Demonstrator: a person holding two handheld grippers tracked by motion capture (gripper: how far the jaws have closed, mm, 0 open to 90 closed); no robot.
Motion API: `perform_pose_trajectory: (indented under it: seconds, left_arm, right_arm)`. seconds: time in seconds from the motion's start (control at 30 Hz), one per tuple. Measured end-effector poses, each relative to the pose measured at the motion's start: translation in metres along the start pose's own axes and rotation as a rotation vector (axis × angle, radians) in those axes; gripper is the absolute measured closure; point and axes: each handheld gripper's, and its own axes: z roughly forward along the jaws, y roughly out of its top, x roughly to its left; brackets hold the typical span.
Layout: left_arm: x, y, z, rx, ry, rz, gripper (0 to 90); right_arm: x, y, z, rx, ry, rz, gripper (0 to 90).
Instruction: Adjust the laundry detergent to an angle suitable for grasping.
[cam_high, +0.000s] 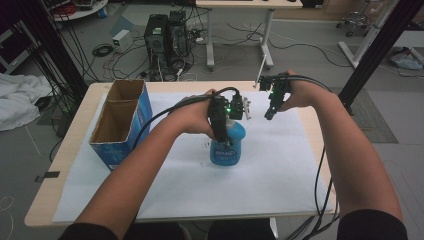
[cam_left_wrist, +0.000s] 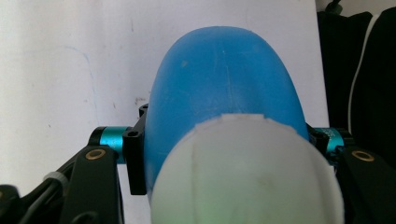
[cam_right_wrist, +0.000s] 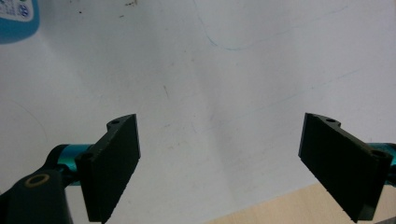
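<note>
A blue bottle (cam_high: 228, 145) with a white cap stands upright on the white sheet (cam_high: 190, 185) near the table's middle. My left gripper (cam_high: 224, 116) comes down on it from above and is shut on its upper part. In the left gripper view the blue bottle (cam_left_wrist: 224, 88) and its white cap (cam_left_wrist: 247, 172) sit between the two black jaws, which press its sides. My right gripper (cam_high: 270, 114) hangs above the sheet to the bottle's right, apart from it. In the right gripper view my right gripper (cam_right_wrist: 219, 168) is wide open with nothing in it, and the bottle's label (cam_right_wrist: 16, 16) shows at the top left.
An open blue cardboard box (cam_high: 121, 120) stands at the table's left. The wooden table edge (cam_right_wrist: 289, 205) shows beyond the sheet. Computer towers (cam_high: 165, 37), cables and a desk stand on the floor behind the table. Black frame posts (cam_high: 380, 45) rise at both sides.
</note>
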Motion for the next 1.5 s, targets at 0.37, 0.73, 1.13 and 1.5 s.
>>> perform_pose_trajectory:
  seconds: [0.37, 0.73, 1.13, 1.5]
  left_arm:
    - [-0.009, -0.022, -0.012, 0.003, -0.012, 0.066, 38.2]
    - [-0.011, -0.033, -0.009, 0.004, -0.026, 0.164, 38.2]
    - [-0.019, -0.039, -0.003, 0.007, -0.064, 0.274, 38.2]
    - [-0.031, -0.044, 0.003, 0.022, -0.089, 0.352, 38.1]
  right_arm:
    - [0.007, 0.007, -0.001, 0.001, -0.007, -0.009, 11.8]
    - [0.011, 0.011, 0.001, 0.012, -0.006, -0.008, 11.8]
    - [0.013, 0.015, 0.004, 0.018, -0.006, -0.027, 11.8]
    - [0.018, 0.018, 0.003, 0.015, -0.011, -0.031, 11.8]
